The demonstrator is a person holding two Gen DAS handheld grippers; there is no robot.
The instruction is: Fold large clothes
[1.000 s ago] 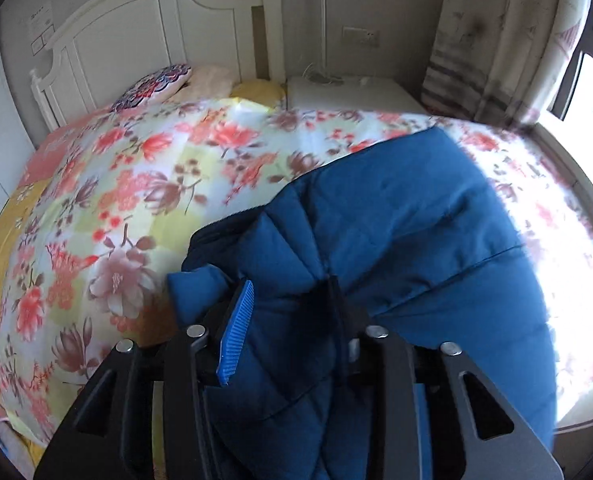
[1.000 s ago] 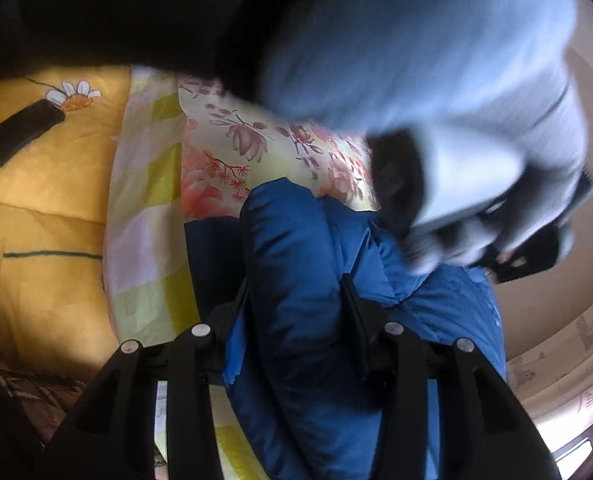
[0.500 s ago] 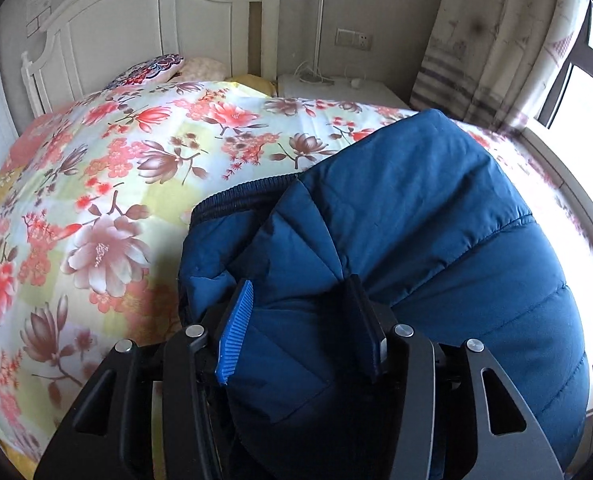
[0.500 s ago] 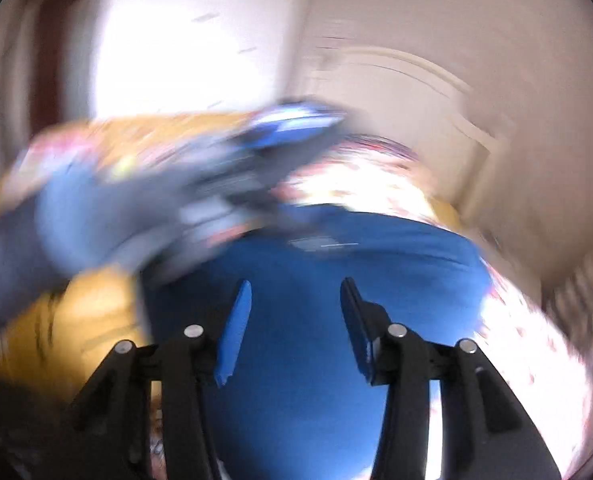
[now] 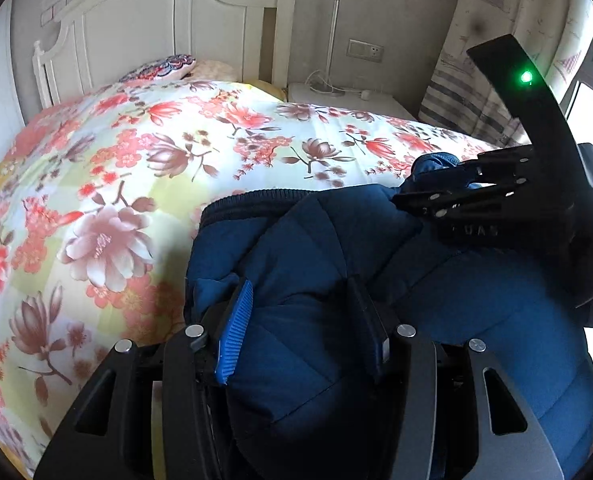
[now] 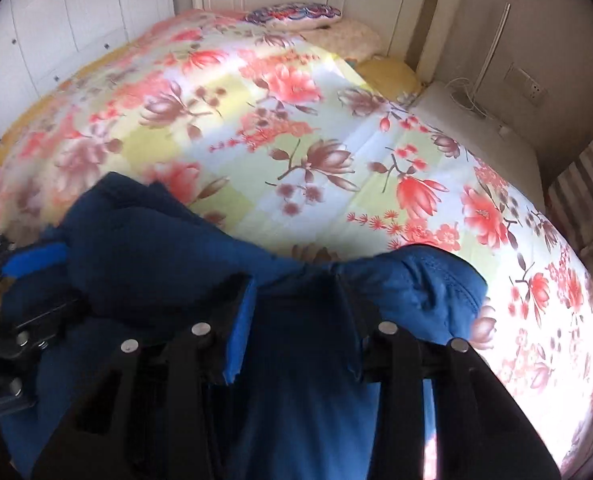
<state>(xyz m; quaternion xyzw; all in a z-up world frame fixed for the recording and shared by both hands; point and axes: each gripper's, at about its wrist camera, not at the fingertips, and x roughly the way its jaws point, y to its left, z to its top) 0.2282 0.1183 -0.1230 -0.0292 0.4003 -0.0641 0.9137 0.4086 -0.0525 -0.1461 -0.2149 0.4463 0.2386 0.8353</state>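
Blue padded cloth: the quilted jacket [image 5: 336, 248] lies bunched on the floral bedspread [image 5: 136, 168], and I have both grippers on its near side.
Left gripper [image 5: 300, 320]: jaws have just been opening; a puffy fold sits between the pads [image 5: 236, 328]. I cannot tell whether they press it or merely flank it.
Right gripper [image 6: 296, 316]: jaws have just been closing, with dark jacket cloth between them; the picture is blurred, so I cannot tell if the pinch is firm.
Right gripper seen from the left [image 5: 448, 196]: ahead and to the right of my left fingers, touching the raised corner of the jacket.
Step in hand, my judgement: taking a fresh hold on two points of the jacket edge for the next fold.
Doing it well: I would pinch only the top layer, close to the seam, both holds level, and let the padding settle before lifting; thick filling tends to slip from shallow bites.
Pose: both grippers tilt steeply down toward the bed, side by side, left one low over the cloth.
Beyond the fingers: bare bedspread, room to lay the fold away from me.
Far: patterned pillow [image 5: 160, 68] against the white headboard [image 5: 156, 20].
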